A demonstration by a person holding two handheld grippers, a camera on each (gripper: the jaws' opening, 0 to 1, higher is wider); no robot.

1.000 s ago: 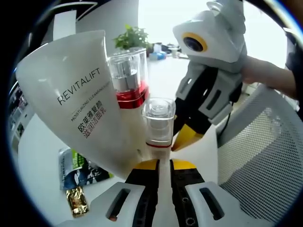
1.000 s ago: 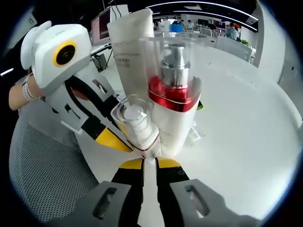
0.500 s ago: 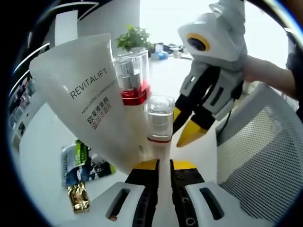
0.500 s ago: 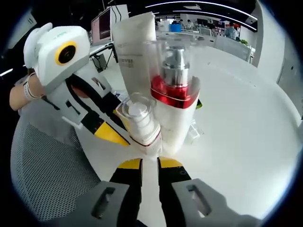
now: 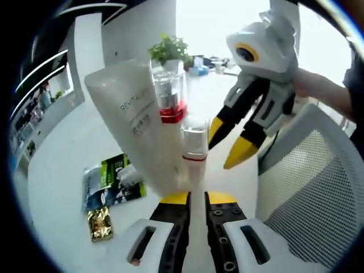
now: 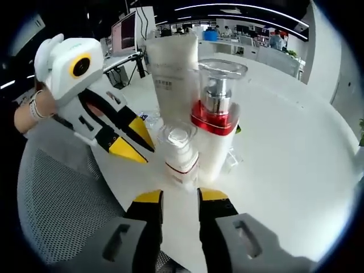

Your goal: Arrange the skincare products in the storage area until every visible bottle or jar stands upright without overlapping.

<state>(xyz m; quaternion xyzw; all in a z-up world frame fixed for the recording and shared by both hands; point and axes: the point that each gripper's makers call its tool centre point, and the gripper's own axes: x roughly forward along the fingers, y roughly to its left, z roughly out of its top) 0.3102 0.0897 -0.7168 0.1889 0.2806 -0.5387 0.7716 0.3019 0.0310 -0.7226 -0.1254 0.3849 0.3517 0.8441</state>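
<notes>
standing on a white table [image 6: 273, 148] in an office, three bottles [image 6: 213, 131]; both grippers' jaws apart.

A green-and-blue printed sachet [image 5: 108, 185] is lying flat on the white round tabletop [image 5: 62, 165]. A small gold foil packet [image 5: 100, 223] is lying just beside it, nearer the tabletop's edge. A grey mesh chair [image 5: 307, 187] is standing at that edge.

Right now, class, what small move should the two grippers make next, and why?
Probably draw both back. The tube, tall pump bottle and small bottle all stand upright on the table, and both the left gripper and the right gripper are open, holding nothing.
</notes>
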